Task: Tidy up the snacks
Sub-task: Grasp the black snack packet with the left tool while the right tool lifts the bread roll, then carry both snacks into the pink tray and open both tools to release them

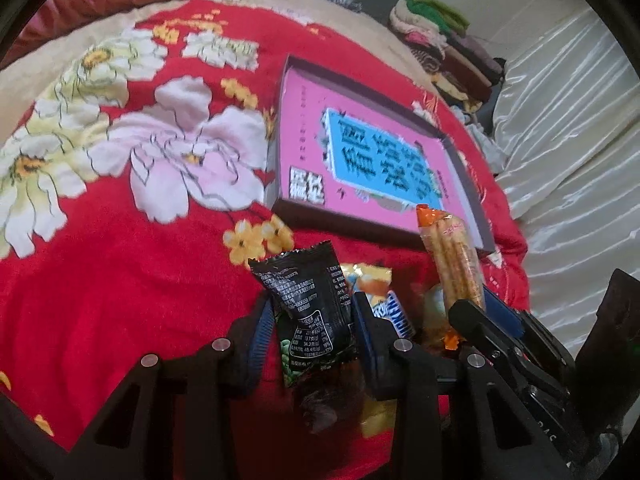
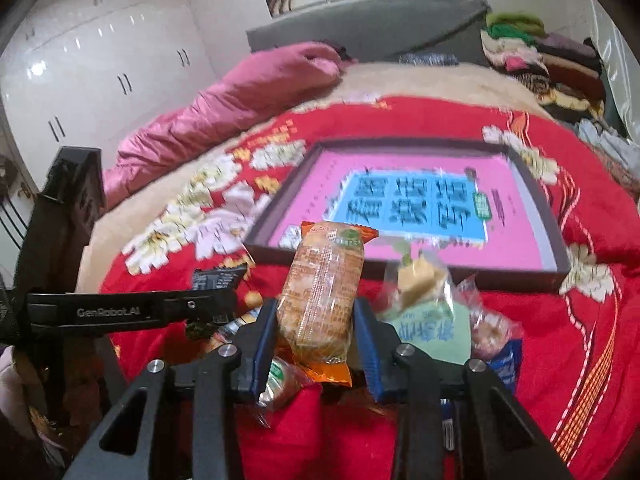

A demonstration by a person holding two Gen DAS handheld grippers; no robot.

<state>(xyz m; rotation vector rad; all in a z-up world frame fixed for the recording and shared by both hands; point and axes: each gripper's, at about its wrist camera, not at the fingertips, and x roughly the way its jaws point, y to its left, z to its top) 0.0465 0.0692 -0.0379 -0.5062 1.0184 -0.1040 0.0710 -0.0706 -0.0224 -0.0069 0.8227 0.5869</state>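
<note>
With the tray (image 2: pixel 400 270) lying just ahead, left hand-held gripper (image 1: pixel 314 316) clamped a black packet (image 1: pixel 308 300), right hand-held gripper (image 2: pixel 316 320) an orange packet (image 2: pixel 324 288), likely for loading.

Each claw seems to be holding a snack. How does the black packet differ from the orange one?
The black packet, pinched in the left claw, is dark and opaque with white print; the orange packet, in the right claw, is see-through in the middle, showing golden biscuit sticks, with orange ends. The black one looks short and crumpled; the orange one is longer and plumper. Both are sealed snacks, held upright above the red floral blanket.
</note>
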